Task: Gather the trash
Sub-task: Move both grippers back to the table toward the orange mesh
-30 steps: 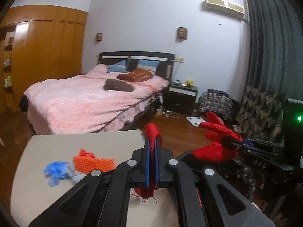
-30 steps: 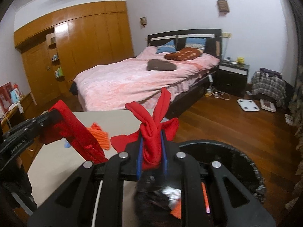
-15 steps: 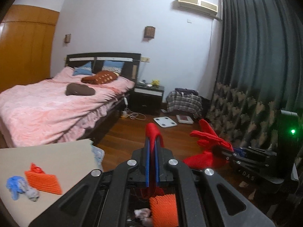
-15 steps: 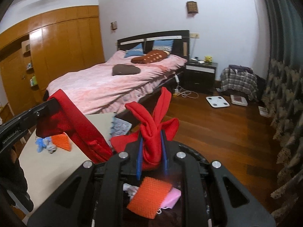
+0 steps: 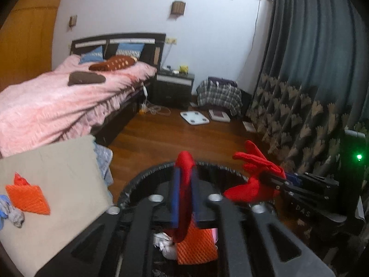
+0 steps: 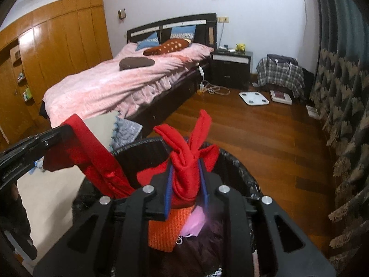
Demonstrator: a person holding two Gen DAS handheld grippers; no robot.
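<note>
A red cloth (image 5: 184, 161) hangs over the black lined trash bin (image 5: 147, 173), one end in each gripper. My left gripper (image 5: 184, 173) has a strip of it between its blue pads, and its jaws are opening. My right gripper (image 6: 186, 173) holds the bunched, knotted end (image 6: 184, 161) above the bin (image 6: 230, 159); its jaws are opening too, with the cloth still filling the gap. Inside the bin lie an orange foam net (image 6: 168, 228) and a pink mask (image 6: 196, 221). Each gripper shows in the other's view: the right gripper (image 5: 276, 180) and the left gripper (image 6: 57, 136).
A beige table (image 5: 57, 161) stands left of the bin, with another orange foam net (image 5: 27, 198) and a blue-grey crumpled piece (image 5: 11, 212) on it. Beyond are a pink bed (image 5: 57, 106), a nightstand (image 5: 175, 87), a white scale (image 5: 194, 117) on the wood floor, and dark curtains (image 5: 311, 69) on the right.
Both grippers have swung right from over the table and sunk over the bin with the red cloth. The pads of both now stand wider apart around it.
</note>
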